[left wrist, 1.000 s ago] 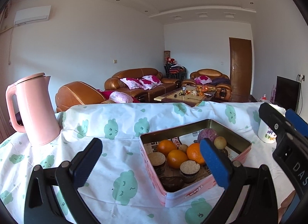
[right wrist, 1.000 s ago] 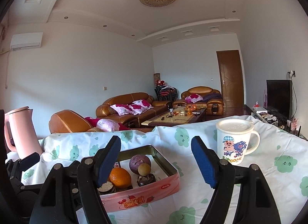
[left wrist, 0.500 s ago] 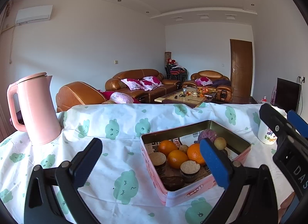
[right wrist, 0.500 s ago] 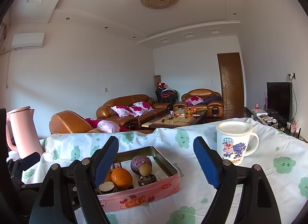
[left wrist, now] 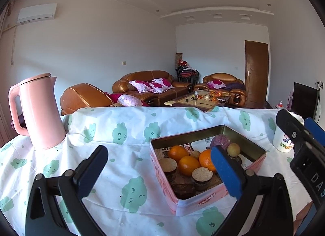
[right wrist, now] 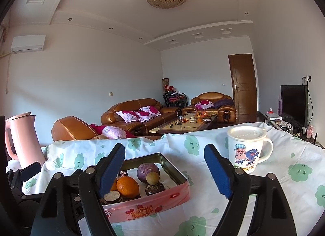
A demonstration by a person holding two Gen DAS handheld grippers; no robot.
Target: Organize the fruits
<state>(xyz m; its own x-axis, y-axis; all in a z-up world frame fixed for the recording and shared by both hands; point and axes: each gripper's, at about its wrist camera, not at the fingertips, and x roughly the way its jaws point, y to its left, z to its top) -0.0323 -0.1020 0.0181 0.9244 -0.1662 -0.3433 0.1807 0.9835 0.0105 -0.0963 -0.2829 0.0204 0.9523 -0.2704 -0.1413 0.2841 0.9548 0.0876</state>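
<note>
The pink tin (left wrist: 183,201) is resting on the cloud-print tablecloth (left wrist: 126,165), its position matching the earlier frames. Fruit is being held inside it: three oranges (left wrist: 187,165) in the middle, a purple fruit (left wrist: 220,140) and a small tan fruit (left wrist: 233,149) at the far right, and dark cut halves (left wrist: 202,177) at the near end.

The left gripper (left wrist: 159,173) is being held above the cloth just near of the tin, jaws spread wide, nothing between them; the right pad is overlapping the tin's right side in view. Compared with a second ago the left view is barely being changed, only a slight drift to the right.

The right gripper (right wrist: 165,170) is also being kept spread and empty, near of the tin (right wrist: 150,207). Its view is being shifted slightly compared with earlier: tin and mug (right wrist: 246,152) are now sitting a little lower in frame. The mug, lidded, is standing upright to the right of the tin, apart from it. The pink kettle (left wrist: 39,112) is standing at the far left, unmoved.
</note>
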